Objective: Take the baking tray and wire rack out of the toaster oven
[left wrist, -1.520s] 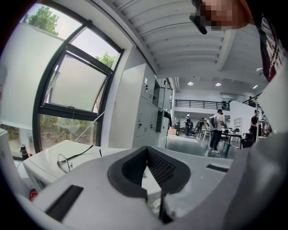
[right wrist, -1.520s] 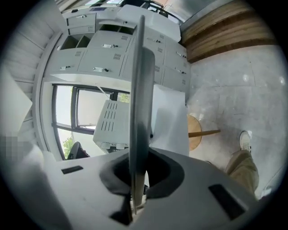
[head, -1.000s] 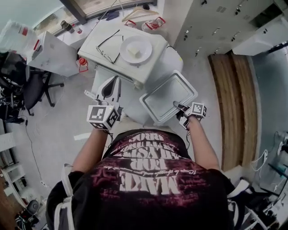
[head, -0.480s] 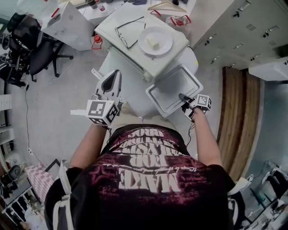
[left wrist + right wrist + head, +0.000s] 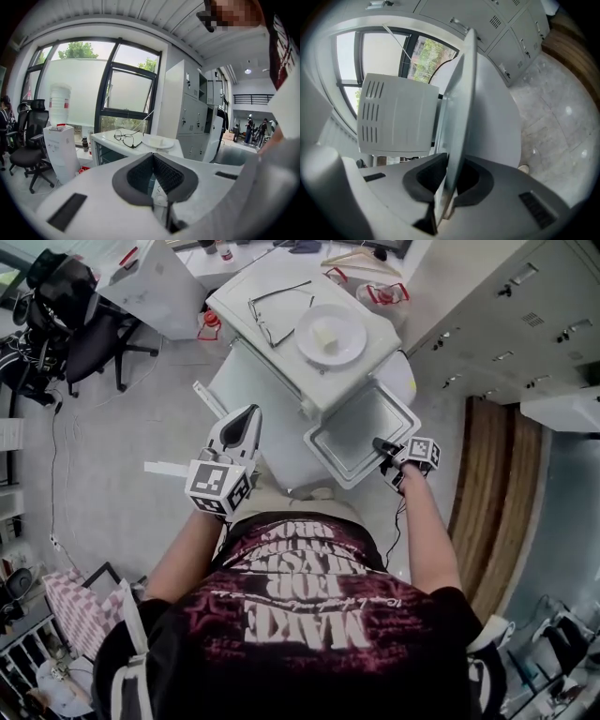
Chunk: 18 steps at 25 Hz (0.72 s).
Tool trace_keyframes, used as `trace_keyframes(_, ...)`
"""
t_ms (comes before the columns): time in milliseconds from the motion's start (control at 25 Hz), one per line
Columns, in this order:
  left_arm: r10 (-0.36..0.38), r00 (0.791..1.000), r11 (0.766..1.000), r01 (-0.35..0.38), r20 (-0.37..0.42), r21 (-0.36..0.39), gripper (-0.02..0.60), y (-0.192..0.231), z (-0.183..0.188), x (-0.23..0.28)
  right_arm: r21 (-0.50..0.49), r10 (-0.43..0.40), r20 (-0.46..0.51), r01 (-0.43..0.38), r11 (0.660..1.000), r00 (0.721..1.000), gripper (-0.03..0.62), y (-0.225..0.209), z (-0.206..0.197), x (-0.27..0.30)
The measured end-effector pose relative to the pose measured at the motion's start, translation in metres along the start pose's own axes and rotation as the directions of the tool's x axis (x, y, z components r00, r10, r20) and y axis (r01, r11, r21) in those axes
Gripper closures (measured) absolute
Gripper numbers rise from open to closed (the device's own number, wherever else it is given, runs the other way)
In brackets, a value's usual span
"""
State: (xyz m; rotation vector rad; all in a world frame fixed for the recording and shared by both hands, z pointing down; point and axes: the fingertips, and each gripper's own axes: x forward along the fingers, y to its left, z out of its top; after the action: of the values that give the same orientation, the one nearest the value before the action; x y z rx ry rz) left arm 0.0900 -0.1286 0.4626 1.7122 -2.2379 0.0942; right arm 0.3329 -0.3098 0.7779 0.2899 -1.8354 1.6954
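From where I stood, the biggest thing in front of the person was the white round table (image 5: 412, 381). On it, at the person's twelve o'clock, stood the white box-shaped toaster oven (image 5: 291, 362).

The flat grey metal baking tray (image 5: 356, 432) was at about one o'clock, already out of the oven. It was held nearly level above the table, just beside the oven's near corner. During the last second it had been carried a little closer to that corner, always in the same grip.

The right gripper (image 5: 382, 446) was pinching the tray's near rim between its dark pads. Its jaws had just been opening by a very small amount, but the rim was still between them and the pads looked to be on it. I judged this as the start of a release, so the tray was probably about to be put down.

The left gripper (image 5: 246, 418) was at eleven o'clock, well apart from the tray. Its jaws were pressed together with nothing between them.

On top of the oven lay a round white plate (image 5: 330, 336) and, beside it, a pair of thin dark-framed glasses (image 5: 272, 320).

I could not see the wire rack anywhere. That part of the task seemed still to be done, and the free left gripper could take it.
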Motion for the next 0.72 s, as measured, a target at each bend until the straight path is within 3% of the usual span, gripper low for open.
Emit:
trace_keyframes(160,-0.015,1.000,1.000,0.015,-0.022,-0.002,0.575,-0.006,-0.004,0.001,0.023,-0.168,0.009,0.168,0.985,0.986,0.498,-0.022,0.000,0.005)
trace_keyframes(280,-0.050,0.998,0.999,0.050,-0.026,0.004,0.575,-0.016,-0.003,0.005,-0.036,-0.255,0.012,0.256,0.966,0.967,0.427,-0.024,0.000,0.006)
trace_keyframes(400,-0.076,0.997,0.997,0.076,-0.023,0.015,0.575,-0.021,0.001,0.006,-0.097,-0.324,-0.001,0.323,0.942,0.946,0.364,-0.024,-0.002,0.008)
trace_keyframes(520,-0.091,0.996,0.996,0.091,-0.021,0.020,0.575,-0.022,0.004,0.008,-0.130,-0.383,-0.010,0.378,0.916,0.924,0.341,-0.024,-0.005,0.009)
trace_keyframes(720,-0.123,0.992,0.992,0.124,-0.020,0.038,0.575,-0.027,0.008,0.009,-0.209,-0.465,0.031,0.460,0.863,0.885,0.219,-0.022,-0.002,-0.002)
